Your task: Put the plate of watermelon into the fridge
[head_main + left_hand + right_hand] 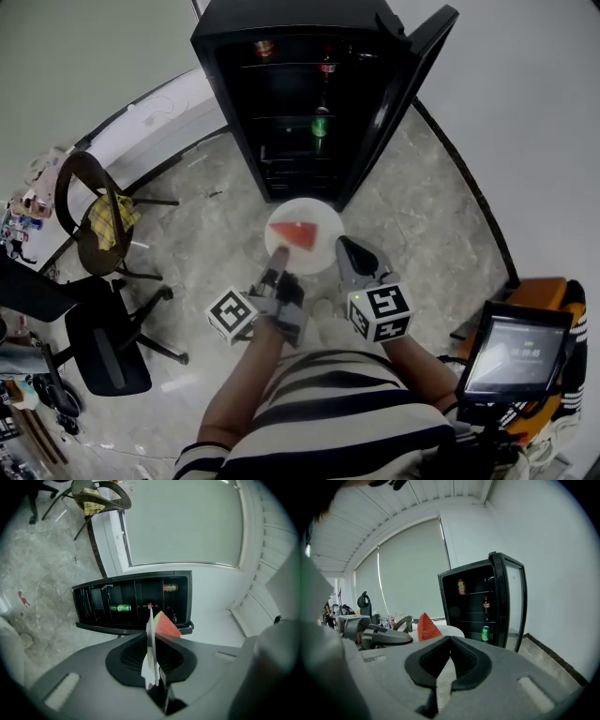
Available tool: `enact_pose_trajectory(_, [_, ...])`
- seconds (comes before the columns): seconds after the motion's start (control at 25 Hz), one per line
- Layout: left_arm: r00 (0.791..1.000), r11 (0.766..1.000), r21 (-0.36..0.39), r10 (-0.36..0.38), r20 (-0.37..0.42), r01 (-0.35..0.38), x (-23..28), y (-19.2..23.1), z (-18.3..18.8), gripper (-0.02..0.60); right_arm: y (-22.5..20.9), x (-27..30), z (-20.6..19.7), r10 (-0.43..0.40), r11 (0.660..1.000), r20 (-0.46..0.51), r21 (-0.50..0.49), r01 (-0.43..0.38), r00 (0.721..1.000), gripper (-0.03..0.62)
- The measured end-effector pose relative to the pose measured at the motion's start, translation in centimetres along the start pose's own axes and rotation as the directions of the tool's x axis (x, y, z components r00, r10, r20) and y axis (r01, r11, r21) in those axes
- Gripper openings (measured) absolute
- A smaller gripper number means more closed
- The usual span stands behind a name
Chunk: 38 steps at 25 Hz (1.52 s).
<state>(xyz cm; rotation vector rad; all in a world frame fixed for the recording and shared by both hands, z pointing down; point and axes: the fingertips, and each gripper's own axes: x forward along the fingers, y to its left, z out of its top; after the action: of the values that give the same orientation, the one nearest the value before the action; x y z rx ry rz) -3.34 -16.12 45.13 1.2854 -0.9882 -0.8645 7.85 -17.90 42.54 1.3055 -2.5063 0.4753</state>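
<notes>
**Q:** Plate (317, 216) with the watermelon (298, 234) slice: where is it, relative to the fridge (309, 94)?

**A:** It is held in the air just in front of the fridge's open face, roughly level, with the slice lying flat on it. It has not yet gone in past the shelves. The door (405, 84) stands swung out on the right side of the fridge.

**Q:** Which gripper carries it?

**A:** The left gripper (276, 274). Its jaws are clamped on the plate's near rim, the side away from the fridge; in the left gripper view the plate appears edge-on between them. The right gripper (347, 248) sits just beside the plate's right edge, jaws pressed together with nothing between them.

**Q:** Which relation governs the coming move?

**A:** The plate extends from the left jaws straight toward the fridge, so the likely step is a forward push along that line onto a shelf. The green can (320, 127) occupies a shelf toward the back. A tilted plate could shed the slice.
</notes>
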Motion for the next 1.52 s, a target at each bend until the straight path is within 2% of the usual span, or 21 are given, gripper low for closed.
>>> enact_pose_trajectory(0.12, [1.000,1.000,0.019,0.018,0.011,-0.018,0.4,0.4,0.7,0.034,-0.4,1.0,0.2,0.007,1.000,-0.001,0.002,-0.007,1.000,-0.002])
enact_pose_trajectory(0.24, [1.000,1.000,0.012,-0.002,0.022,0.002,1.3,-0.1,1.2,0.034,-0.4,1.9,0.4,0.016,1.000,-0.002,-0.003,-0.016,1.000,-0.002])
enact_pose_trajectory(0.36, [0.999,1.000,0.005,0.017,0.030,-0.017,2.4,0.7,1.9,0.034,-0.6,3.0,0.8,0.012,1.000,-0.001,-0.008,-0.012,1.000,-0.002])
enact_pose_trajectory(0.48, [0.999,1.000,-0.012,-0.017,0.033,0.018,4.2,0.1,2.6,0.034,-1.1,3.9,1.1,0.000,1.000,0.010,-0.012,0.000,1.000,-0.002])
enact_pose_trajectory(0.6, [0.999,0.999,-0.022,-0.035,0.021,0.036,5.5,-0.4,2.9,0.034,-1.7,4.6,1.4,-0.018,1.000,0.015,-0.018,0.018,1.000,-0.002])
enact_pose_trajectory(1.0, [1.000,1.000,-0.018,-0.018,-0.005,0.018,9.5,1.3,5.1,0.034,-3.3,8.1,2.5,-0.059,0.998,0.044,-0.017,0.060,0.997,-0.002])
enact_pose_trajectory(1.28, [0.999,0.999,-0.042,-0.035,-0.002,0.035,12.8,1.4,6.4,0.034,-4.6,10.9,3.1,-0.074,0.997,0.055,-0.013,0.075,0.996,-0.002])
enact_pose_trajectory(1.52, [1.000,1.000,-0.013,-0.022,-0.012,0.022,15.6,2.9,7.7,0.034,-6.2,12.9,3.1,-0.104,0.995,0.067,0.001,0.104,0.992,-0.002])
